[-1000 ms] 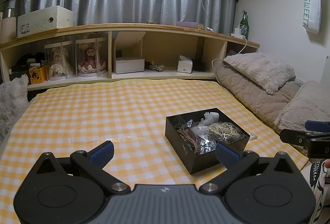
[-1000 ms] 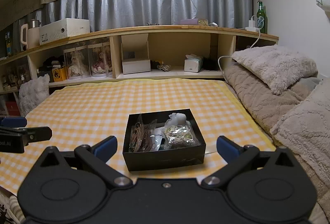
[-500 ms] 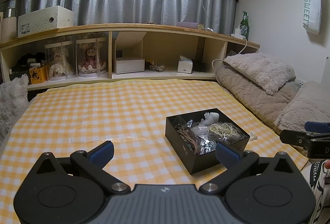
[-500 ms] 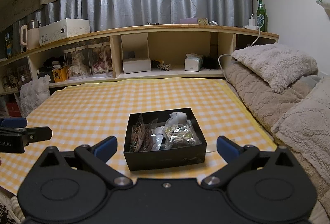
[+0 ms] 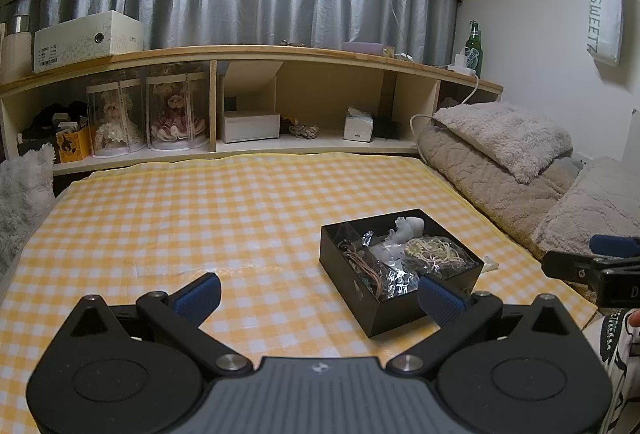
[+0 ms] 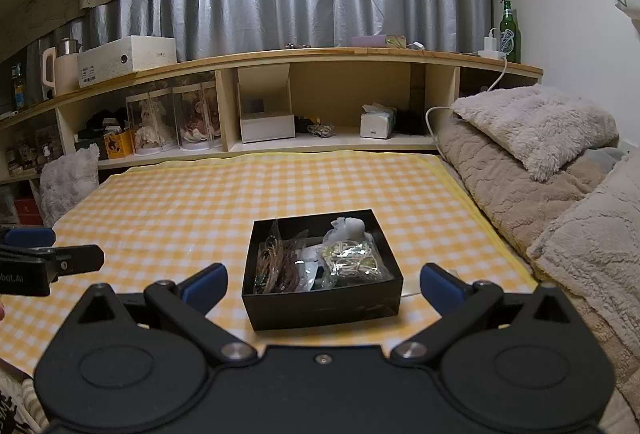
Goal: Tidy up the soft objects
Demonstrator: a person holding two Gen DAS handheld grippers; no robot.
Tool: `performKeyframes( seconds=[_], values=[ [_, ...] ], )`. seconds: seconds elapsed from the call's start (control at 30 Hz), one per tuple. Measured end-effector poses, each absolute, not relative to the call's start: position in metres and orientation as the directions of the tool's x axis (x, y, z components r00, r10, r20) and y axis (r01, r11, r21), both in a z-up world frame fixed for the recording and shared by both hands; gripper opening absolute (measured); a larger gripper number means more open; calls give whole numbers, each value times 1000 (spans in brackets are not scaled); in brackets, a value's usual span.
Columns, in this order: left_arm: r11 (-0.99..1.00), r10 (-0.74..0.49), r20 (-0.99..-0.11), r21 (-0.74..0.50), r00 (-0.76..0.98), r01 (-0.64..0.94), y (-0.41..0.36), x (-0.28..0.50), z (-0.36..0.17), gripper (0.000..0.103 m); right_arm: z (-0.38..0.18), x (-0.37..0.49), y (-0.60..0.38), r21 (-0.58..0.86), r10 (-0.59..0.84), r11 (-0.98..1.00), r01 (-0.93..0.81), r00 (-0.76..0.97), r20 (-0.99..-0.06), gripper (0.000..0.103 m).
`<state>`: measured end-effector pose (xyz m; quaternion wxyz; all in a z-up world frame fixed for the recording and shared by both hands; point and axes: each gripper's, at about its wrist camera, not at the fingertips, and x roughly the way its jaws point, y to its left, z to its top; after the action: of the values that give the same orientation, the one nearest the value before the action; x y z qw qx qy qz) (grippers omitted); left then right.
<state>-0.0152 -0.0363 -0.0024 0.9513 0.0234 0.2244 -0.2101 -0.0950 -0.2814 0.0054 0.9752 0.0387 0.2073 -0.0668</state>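
A black open box [image 6: 320,300] sits on the yellow checked cloth [image 6: 200,202]. It holds a bag of brown hair ties [image 6: 278,266], a bag of pale bands [image 6: 352,258] and a white soft item [image 6: 348,226]. The box also shows in the left wrist view [image 5: 384,308], to the right. My right gripper [image 6: 322,284] is open and empty, with the box just beyond and between its fingertips. My left gripper [image 5: 320,296] is open and empty, left of the box. Each gripper shows at the edge of the other's view.
A wooden shelf [image 6: 320,54] runs along the back, with doll cases [image 6: 176,118], white boxes and a tissue pack [image 6: 376,122]. Fluffy beige pillows and blankets [image 6: 536,122] lie to the right. A grey plush cushion [image 6: 68,182] is at the left edge.
The right gripper has crept slightly closer to the box. The left gripper has hardly moved.
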Motion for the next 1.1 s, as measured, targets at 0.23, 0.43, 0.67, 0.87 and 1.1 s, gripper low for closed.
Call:
performKeyframes(
  seconds=[0.23, 0.43, 0.67, 0.87, 1.1],
  values=[
    [911, -389, -436, -49, 811, 410, -36, -15, -3, 103, 5, -95, -281, 49, -112, 988, 145, 905, -410, 103],
    [911, -389, -436, -48, 811, 410, -37, -16, -3, 103, 5, -95, -280, 49, -112, 988, 145, 905, -410, 103],
    [910, -391, -435, -48, 811, 412, -37, -16, -3, 103, 5, -95, -280, 53, -109, 988, 143, 905, -410, 103],
    [912, -386, -435, -46, 813, 408, -37, -16, -3, 103, 5, -95, -280, 54, -109, 988, 143, 905, -410, 103],
    [913, -383, -438, -44, 813, 406, -36, -16, -4, 103, 5, -95, -279, 57, -109, 988, 144, 905, -411, 103]
  ],
)
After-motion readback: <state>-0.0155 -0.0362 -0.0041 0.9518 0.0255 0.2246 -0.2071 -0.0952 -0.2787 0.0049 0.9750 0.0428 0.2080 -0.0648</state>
